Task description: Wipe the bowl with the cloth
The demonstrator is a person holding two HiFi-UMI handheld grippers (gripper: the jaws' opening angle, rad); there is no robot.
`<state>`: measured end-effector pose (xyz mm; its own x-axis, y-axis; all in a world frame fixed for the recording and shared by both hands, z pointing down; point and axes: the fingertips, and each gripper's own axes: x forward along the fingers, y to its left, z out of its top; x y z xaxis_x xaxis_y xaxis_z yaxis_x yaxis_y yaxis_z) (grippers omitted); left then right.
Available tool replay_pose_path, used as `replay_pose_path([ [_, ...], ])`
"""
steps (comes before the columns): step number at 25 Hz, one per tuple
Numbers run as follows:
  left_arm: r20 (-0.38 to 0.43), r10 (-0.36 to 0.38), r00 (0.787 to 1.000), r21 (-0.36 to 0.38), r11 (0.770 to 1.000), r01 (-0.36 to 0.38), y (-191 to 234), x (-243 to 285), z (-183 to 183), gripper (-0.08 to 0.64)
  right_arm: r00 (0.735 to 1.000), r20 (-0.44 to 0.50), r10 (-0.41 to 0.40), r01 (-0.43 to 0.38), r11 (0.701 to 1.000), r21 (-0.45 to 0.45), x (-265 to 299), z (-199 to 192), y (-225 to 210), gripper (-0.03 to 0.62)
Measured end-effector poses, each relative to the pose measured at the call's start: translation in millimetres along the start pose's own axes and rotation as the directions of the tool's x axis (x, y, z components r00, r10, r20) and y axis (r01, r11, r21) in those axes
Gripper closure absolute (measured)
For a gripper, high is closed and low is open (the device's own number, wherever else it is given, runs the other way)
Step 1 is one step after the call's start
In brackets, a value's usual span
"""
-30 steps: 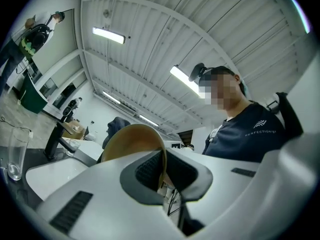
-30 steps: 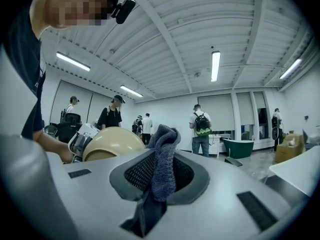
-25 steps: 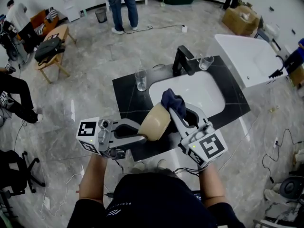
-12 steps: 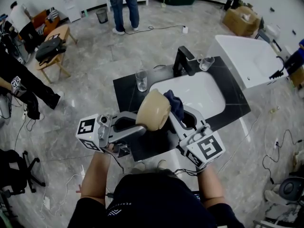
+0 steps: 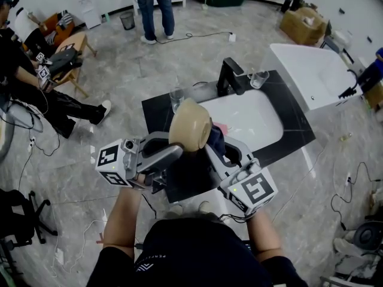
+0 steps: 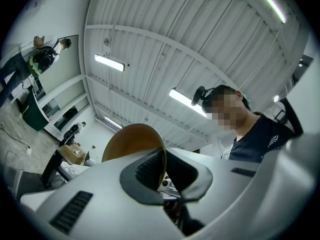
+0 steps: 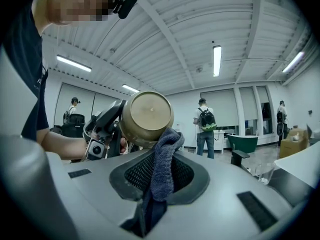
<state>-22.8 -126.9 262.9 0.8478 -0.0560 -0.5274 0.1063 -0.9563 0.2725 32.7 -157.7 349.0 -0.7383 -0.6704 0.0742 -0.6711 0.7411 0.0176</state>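
A tan bowl [image 5: 190, 131] is held up in the air over the black counter, tilted on its side. My left gripper [image 5: 178, 150] is shut on its rim; in the left gripper view the thin rim of the bowl [image 6: 134, 143] runs down between the two pads. My right gripper [image 5: 210, 149] is shut on a dark blue cloth [image 5: 216, 139], which touches the outer wall of the bowl. In the right gripper view the cloth [image 7: 162, 164] stands up between the pads against the bowl [image 7: 146, 118], whose flat base faces the camera.
Below lies a white sink [image 5: 251, 119] set in a black counter [image 5: 160, 112], with a black faucet [image 5: 230, 75] behind it. One clear glass [image 5: 176, 95] stands left of the sink and another [image 5: 258, 78] right of the faucet. People stand and sit around the room.
Both grippers have risen and moved away from me with the bowl. The bowl has turned more onto its side, and the cloth has slid from its top to its right flank.
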Motion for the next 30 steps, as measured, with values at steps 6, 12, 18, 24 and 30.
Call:
replay_pose_path([
  [6,-0.012,0.057,0.998,0.031,0.998,-0.056,8.3,1.0,0.6,0.545,1.0,-0.013,0.028,-0.028,1.0,0.01,2.3,-4.9,10.6,0.523],
  [12,-0.036,0.141,0.989,0.064,0.988,-0.139,16.0,1.3,0.9,0.543,0.999,-0.025,0.046,-0.046,0.999,0.008,4.1,-5.8,22.4,0.523],
  [18,-0.057,0.232,0.971,0.122,0.967,-0.224,28.6,6.7,-4.9,0.543,0.998,-0.032,0.054,-0.054,0.998,0.014,6.3,-9.7,21.1,0.523],
  [24,-0.096,0.302,0.949,0.222,0.935,-0.275,33.0,14.4,-12.2,0.545,0.998,-0.034,0.058,-0.057,0.998,0.028,7.5,-11.0,18.8,0.523],
  [30,-0.098,0.373,0.923,0.299,0.895,-0.33,40.4,15.7,-16.6,0.543,0.997,-0.029,0.067,-0.066,0.997,0.037,9.0,-11.9,19.6,0.523],
])
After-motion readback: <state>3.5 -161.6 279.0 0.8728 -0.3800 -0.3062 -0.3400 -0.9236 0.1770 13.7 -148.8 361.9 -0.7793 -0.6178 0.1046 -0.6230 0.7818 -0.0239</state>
